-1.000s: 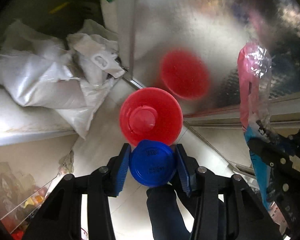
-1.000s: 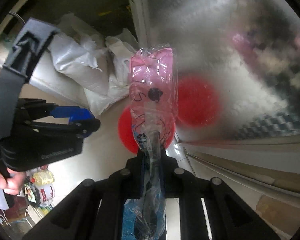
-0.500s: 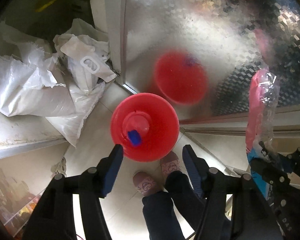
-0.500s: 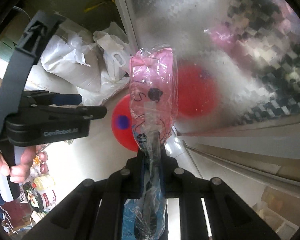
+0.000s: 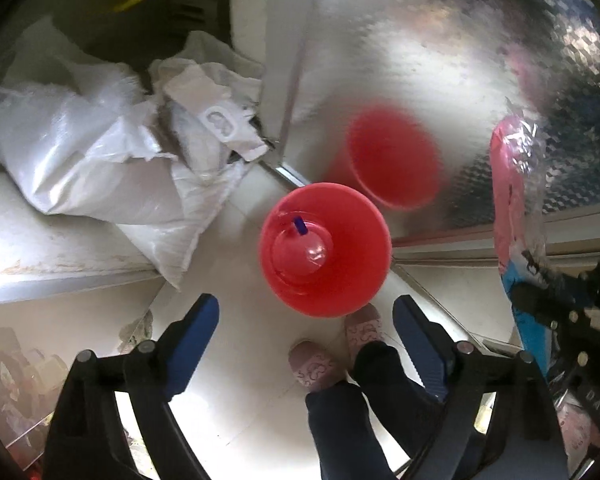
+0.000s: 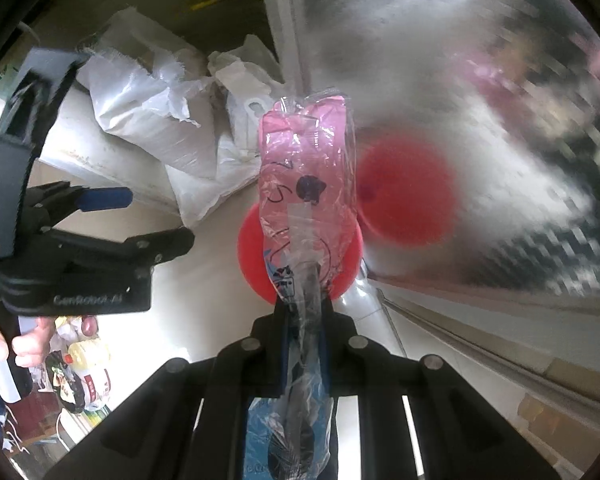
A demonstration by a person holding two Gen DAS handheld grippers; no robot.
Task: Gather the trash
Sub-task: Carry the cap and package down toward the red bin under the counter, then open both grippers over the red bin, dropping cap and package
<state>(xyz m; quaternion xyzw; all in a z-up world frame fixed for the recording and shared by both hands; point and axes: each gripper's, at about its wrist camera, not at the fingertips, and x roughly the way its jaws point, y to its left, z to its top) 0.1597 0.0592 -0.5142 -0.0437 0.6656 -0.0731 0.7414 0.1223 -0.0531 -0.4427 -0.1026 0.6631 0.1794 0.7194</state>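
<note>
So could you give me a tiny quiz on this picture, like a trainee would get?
1. True or false: the left gripper has its fingers spread with nothing between them.
2. What does the right gripper hold? A) pink plastic wrapper B) white sack C) nothing
3. Fill in: the blue cap lies inside the red ____.

Key: 1 true; 2 A; 3 bucket.
</note>
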